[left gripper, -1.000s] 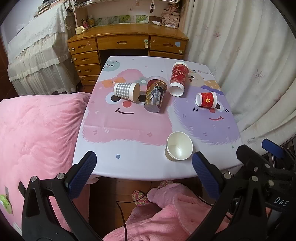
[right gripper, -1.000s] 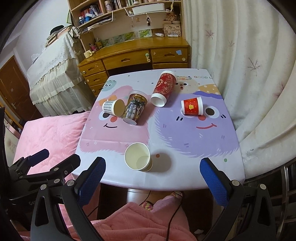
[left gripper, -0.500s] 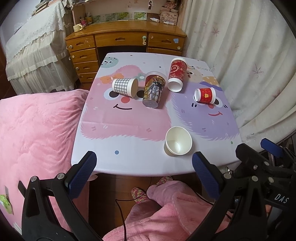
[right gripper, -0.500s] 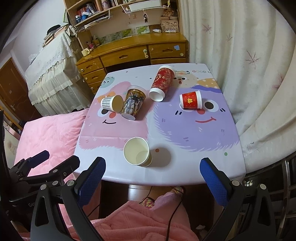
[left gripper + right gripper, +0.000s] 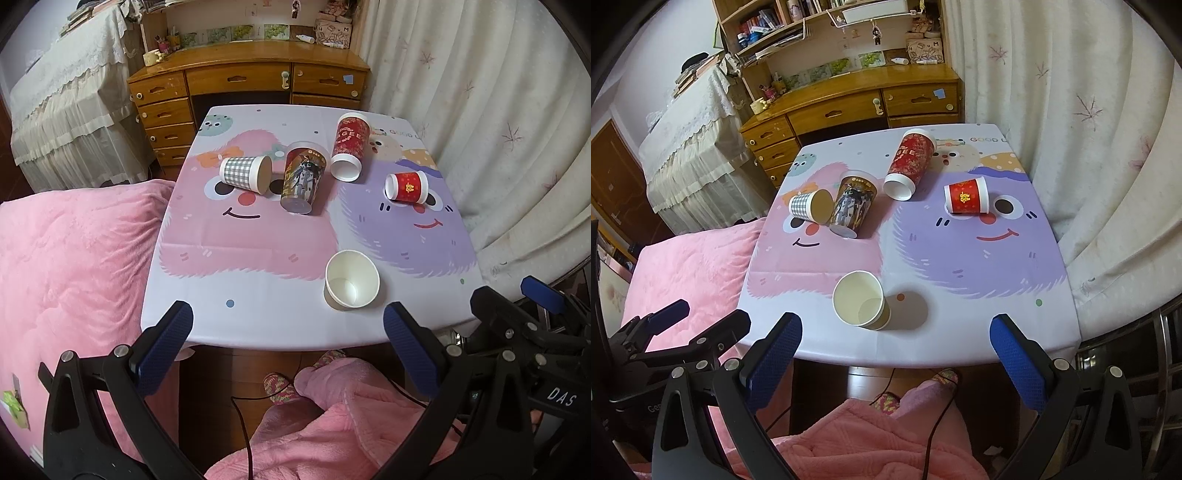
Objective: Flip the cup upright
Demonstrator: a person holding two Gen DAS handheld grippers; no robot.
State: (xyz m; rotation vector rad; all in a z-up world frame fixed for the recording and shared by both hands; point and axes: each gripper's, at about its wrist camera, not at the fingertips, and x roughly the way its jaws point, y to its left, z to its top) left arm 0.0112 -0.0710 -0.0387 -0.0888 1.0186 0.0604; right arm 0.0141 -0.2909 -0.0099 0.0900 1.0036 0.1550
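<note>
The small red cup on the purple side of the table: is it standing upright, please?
No, the small red cup lies on its side on the table.

A plain paper cup stands upright at the frame's lower centre on the tabletop. Four patterned cups lie tipped higher up. The right tongs gape empty along the bottom edge.

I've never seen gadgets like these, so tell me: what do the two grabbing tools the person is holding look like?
Both are black plastic clamp frames studded with silver screws. The left gripper and the right gripper each end in two long jaws faced with textured blue pads. White lettering reading DAS marks one body. A thin dark cable trails over the person's pink fleece clothing.
</note>
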